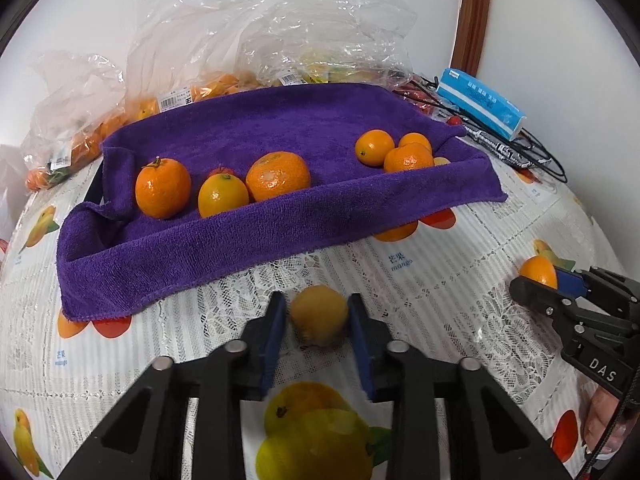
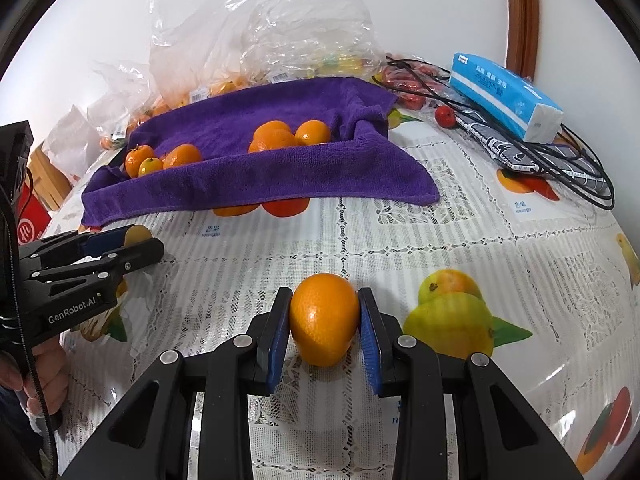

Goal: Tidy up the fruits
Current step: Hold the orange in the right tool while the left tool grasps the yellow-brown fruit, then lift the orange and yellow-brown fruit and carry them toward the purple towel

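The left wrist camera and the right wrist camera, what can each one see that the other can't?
Only the left wrist view shows the dull yellow fruit from the front, between the left gripper fingers, and a fourth pale fruit at the towel's right end.

Only the right wrist view shows the red box at the left edge, and the whole orange held in the right gripper.

Both show the purple towel with oranges, the plastic bags, the blue tissue pack and the fruit-print tablecloth.

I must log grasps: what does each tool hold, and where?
Left tool: yellow fruit, pinched at its sides. Right tool: orange, also at its sides.
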`<state>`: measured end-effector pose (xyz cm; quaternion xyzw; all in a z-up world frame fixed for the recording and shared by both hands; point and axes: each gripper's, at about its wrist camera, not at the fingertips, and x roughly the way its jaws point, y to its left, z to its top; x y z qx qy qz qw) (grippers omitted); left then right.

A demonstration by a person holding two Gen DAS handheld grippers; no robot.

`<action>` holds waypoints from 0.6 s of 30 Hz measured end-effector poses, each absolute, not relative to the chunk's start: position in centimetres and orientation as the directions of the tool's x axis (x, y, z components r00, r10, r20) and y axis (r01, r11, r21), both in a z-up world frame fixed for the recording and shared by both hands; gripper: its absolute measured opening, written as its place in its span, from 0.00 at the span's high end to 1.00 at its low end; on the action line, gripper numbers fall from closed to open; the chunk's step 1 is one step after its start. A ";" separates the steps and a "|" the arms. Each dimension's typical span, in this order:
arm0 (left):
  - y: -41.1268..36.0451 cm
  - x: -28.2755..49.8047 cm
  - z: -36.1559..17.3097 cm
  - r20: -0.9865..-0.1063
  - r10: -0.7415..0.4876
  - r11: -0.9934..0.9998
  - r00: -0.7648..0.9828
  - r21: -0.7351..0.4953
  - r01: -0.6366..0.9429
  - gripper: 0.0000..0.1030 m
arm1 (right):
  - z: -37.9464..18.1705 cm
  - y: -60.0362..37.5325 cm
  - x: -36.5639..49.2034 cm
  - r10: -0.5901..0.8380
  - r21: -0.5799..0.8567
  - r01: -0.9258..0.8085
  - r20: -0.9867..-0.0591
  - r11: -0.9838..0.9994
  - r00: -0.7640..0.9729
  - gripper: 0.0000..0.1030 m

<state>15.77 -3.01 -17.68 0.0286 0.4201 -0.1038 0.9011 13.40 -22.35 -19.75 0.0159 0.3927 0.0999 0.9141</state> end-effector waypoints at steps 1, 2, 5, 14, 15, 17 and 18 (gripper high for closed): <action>-2.9 15.8 -17.6 -0.761 -0.180 0.975 0.623 -0.053 0.217 0.74 | -19.7 -22.3 13.4 0.194 0.105 -0.171 -0.717 0.980 0.670 0.68; -2.7 15.8 -17.6 -0.756 -0.212 0.970 0.619 -0.083 0.230 0.74 | -19.7 -22.3 13.3 0.195 0.105 -0.173 -0.715 0.979 0.671 0.69; -1.9 15.4 -17.3 -0.725 -0.288 0.954 0.625 -0.159 0.255 0.74 | -19.5 -22.5 13.0 0.245 0.139 -0.209 -0.698 0.968 0.673 0.69; 0.7 14.8 -16.6 -0.644 -0.337 0.939 0.687 -0.286 0.191 0.74 | -19.0 -21.6 12.2 0.271 0.128 -0.253 -0.670 0.959 0.691 0.69; 0.8 14.7 -16.5 -0.643 -0.327 0.942 0.693 -0.284 0.181 0.74 | -19.0 -21.5 12.2 0.267 0.123 -0.250 -0.670 0.960 0.693 0.69; 0.9 14.6 -16.5 -0.642 -0.314 0.945 0.700 -0.280 0.168 0.74 | -18.9 -21.4 12.2 0.258 0.114 -0.247 -0.669 0.962 0.697 0.69; 1.0 14.5 -16.4 -0.641 -0.305 0.948 0.705 -0.275 0.160 0.74 | -18.9 -21.4 12.2 0.253 0.115 -0.239 -0.669 0.964 0.699 0.69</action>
